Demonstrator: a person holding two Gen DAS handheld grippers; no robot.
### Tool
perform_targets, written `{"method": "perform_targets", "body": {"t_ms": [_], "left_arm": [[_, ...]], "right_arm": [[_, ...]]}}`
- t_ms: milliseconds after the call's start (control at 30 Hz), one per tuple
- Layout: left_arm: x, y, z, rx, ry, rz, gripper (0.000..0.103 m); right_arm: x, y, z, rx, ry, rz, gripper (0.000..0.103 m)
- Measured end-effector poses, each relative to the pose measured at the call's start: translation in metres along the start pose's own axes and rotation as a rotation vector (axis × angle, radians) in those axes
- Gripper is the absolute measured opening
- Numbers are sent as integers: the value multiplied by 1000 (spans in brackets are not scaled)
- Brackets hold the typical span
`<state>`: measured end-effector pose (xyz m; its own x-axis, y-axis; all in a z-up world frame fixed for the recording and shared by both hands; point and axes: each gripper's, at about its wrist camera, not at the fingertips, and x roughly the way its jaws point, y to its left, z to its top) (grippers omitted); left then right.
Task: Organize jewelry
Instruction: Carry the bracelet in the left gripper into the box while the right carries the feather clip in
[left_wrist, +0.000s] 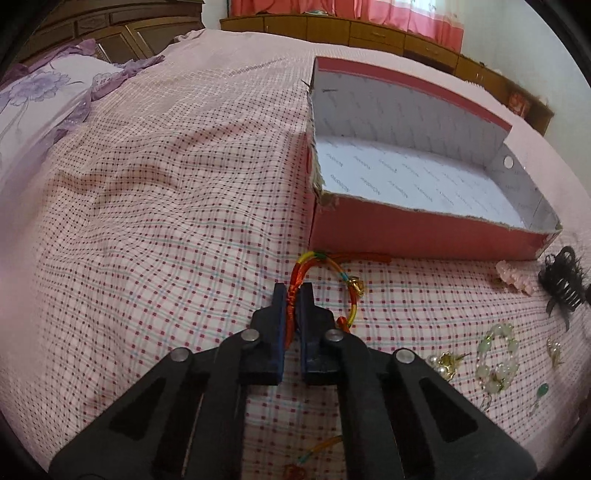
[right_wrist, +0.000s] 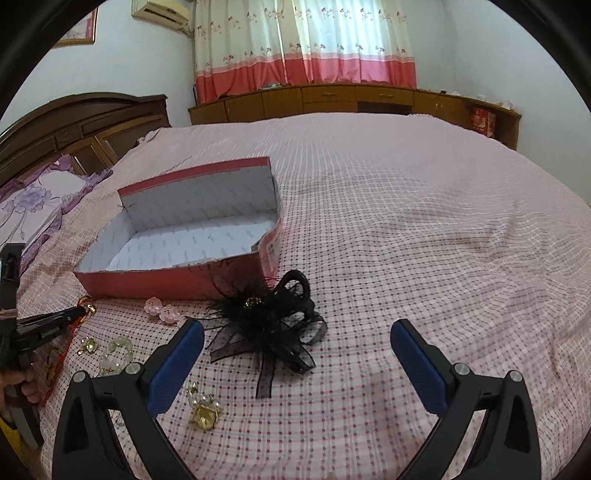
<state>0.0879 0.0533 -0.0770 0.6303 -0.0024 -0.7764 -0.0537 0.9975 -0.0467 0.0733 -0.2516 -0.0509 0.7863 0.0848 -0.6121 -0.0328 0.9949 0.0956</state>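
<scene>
My left gripper (left_wrist: 293, 293) is shut on a red, yellow and green braided cord bracelet (left_wrist: 325, 284) with a gold charm, just in front of the open red cardboard box (left_wrist: 424, 230). The box (right_wrist: 166, 282) has a white printed lining and nothing shows inside it. My right gripper (right_wrist: 295, 339) is open and empty, low over the bed, right behind a black feather and lace hair clip (right_wrist: 269, 321). The left gripper (right_wrist: 55, 321) shows at the left edge of the right wrist view.
On the pink checked bedspread (left_wrist: 147, 221) lie a pink flower clip (right_wrist: 164, 310), a pale green bead bracelet (left_wrist: 498, 356), a gold pearl brooch (right_wrist: 203, 410) and small earrings (left_wrist: 554, 350). Purple floral pillows (left_wrist: 40, 99), a wooden headboard and cabinets stand behind.
</scene>
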Motion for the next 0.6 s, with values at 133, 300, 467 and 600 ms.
{"method": "perform_targets", "body": {"t_ms": [133,300,467,600], "left_arm": [[-14,2,0,-39,-27,-27,0],[-39,5,-7,-60,-73,-42,0],[-51,10,-2,-63,-103,-58,0],[-60,9,5,-58,-127,-66,0]], "right_arm": [[18,2,4,-8,39,17,101],[35,4,4,-10,78,41,97],[50,5,4,0,115,67,79],[56,6,2,6,132,72,67]]}}
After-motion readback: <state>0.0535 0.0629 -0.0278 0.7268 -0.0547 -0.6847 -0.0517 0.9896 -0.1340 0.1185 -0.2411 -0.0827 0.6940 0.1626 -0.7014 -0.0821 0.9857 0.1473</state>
